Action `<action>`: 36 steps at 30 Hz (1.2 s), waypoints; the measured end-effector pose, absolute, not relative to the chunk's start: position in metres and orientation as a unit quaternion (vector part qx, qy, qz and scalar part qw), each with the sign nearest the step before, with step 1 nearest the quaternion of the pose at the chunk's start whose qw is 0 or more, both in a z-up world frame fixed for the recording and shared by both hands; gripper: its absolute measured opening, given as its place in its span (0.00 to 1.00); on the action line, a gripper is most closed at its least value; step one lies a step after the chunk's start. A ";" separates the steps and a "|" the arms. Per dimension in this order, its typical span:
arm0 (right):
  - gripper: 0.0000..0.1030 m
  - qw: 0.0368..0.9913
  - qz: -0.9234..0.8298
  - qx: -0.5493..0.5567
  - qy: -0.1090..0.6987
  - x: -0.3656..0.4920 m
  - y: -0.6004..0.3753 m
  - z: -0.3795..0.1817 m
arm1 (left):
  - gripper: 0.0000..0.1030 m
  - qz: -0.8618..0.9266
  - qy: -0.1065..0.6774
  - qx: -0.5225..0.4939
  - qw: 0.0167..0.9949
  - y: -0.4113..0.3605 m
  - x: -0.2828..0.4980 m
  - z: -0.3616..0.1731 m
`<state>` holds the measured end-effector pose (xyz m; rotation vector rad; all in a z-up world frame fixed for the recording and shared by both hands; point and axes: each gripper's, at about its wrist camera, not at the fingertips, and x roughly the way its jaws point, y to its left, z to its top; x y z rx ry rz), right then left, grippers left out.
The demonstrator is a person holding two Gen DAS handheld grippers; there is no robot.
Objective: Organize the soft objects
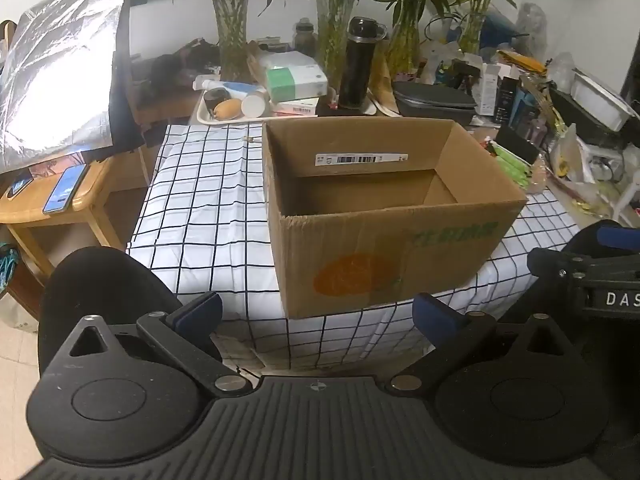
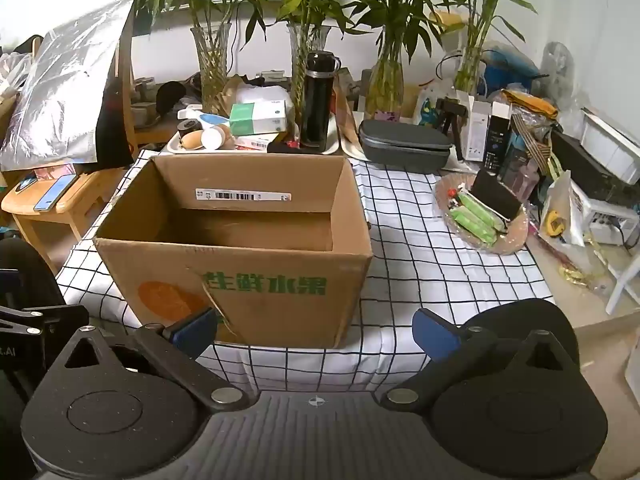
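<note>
Left wrist view looks down over the left gripper (image 1: 318,312), whose blue-padded fingers (image 1: 200,312) stand wide apart with nothing between them, hanging just short of the near edge of the counter (image 1: 208,208) and its white cloth with a black grid. An open cardboard box (image 1: 384,216) stands on that cloth, near the front edge, with a barcode label (image 1: 361,158) on the inside of its far wall and an orange print on its near face; what shows of its inside looks bare. Behind the box lie a tray (image 1: 224,118) of small items, a black flask (image 1: 357,68) and glass vases of bamboo (image 1: 232,32). Part of the right gripper (image 1: 592,276) shows at the right edge of this view. A phone (image 1: 66,188) lies on a wooden side table (image 1: 52,208) to the left. Right wrist view shows the right gripper (image 2: 316,330) with its fingers (image 2: 436,332) likewise spread wide and holding nothing, pointed at the same box (image 2: 240,256), whose near face carries green lettering and a torn flap. To the right of the box, apart from it on the cloth, sits a shallow dish (image 2: 508,240) with green packets (image 2: 474,216) and a black pouch (image 2: 496,194) in it. A grey zip case (image 2: 404,150) lies behind.
</note>
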<state>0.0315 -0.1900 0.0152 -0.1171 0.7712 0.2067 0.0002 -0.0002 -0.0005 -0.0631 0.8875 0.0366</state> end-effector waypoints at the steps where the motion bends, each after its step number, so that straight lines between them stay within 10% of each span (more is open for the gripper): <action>1: 1.00 0.922 0.099 -0.060 0.370 0.031 -0.191 0.014 | 1.00 0.019 0.429 -0.032 0.903 0.000 0.001 -0.001; 36: 1.00 0.916 0.107 -0.056 0.383 0.030 -0.214 0.020 | 1.00 0.000 0.402 -0.052 0.914 0.018 -0.014 0.002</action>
